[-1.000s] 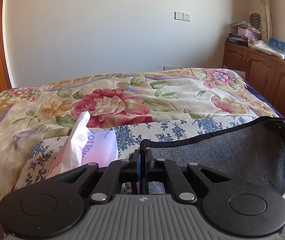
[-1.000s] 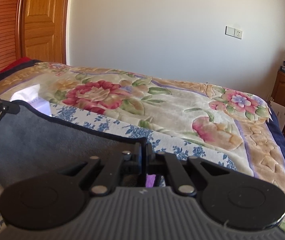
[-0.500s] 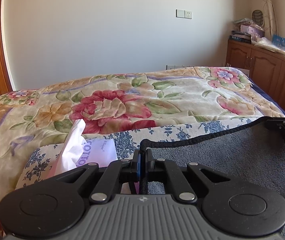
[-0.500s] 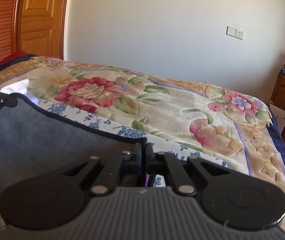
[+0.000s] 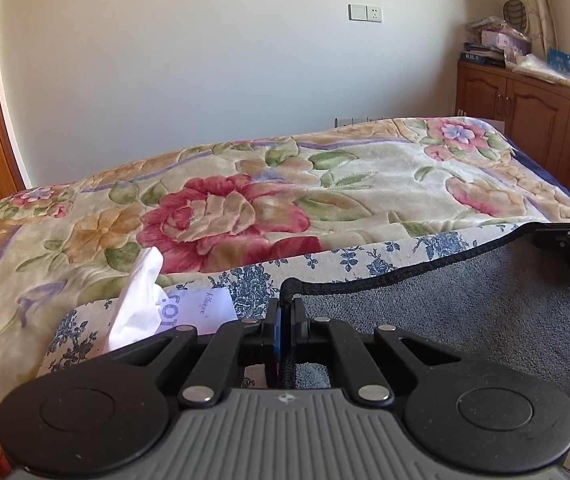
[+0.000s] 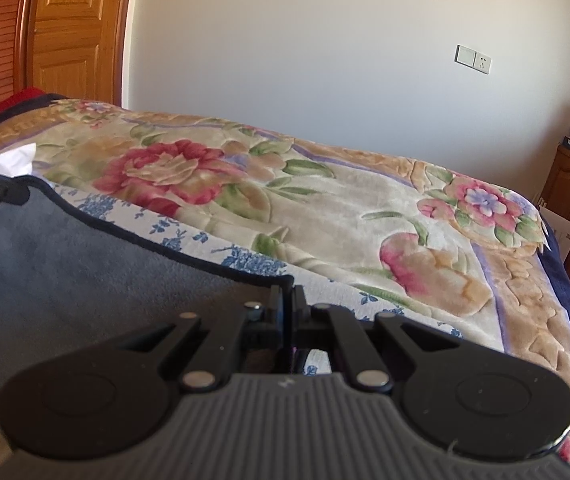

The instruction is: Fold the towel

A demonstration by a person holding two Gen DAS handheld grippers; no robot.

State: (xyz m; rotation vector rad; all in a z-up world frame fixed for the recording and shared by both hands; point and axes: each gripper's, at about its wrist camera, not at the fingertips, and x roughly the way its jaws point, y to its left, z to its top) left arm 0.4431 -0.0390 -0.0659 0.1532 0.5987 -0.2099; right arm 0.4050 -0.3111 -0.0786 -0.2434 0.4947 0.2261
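Towel [image 5: 465, 312] lowered | both tongs pinching its corners | tissue pack [image 5: 189, 308] left view only

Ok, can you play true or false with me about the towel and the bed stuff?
1. The towel is grey with a dark edge. True.
2. Only the left gripper pinches the towel. False: the right gripper is shut on another corner too.
3. A white tissue sticks up from a tissue pack left of the towel. True.
4. The big blanket is plain blue. False: it is cream with red and pink flowers.
5. The towel lies flat on the bed. False: its top edge hangs stretched between the two grippers.
6. A wooden cabinet stands beside the bed. True.
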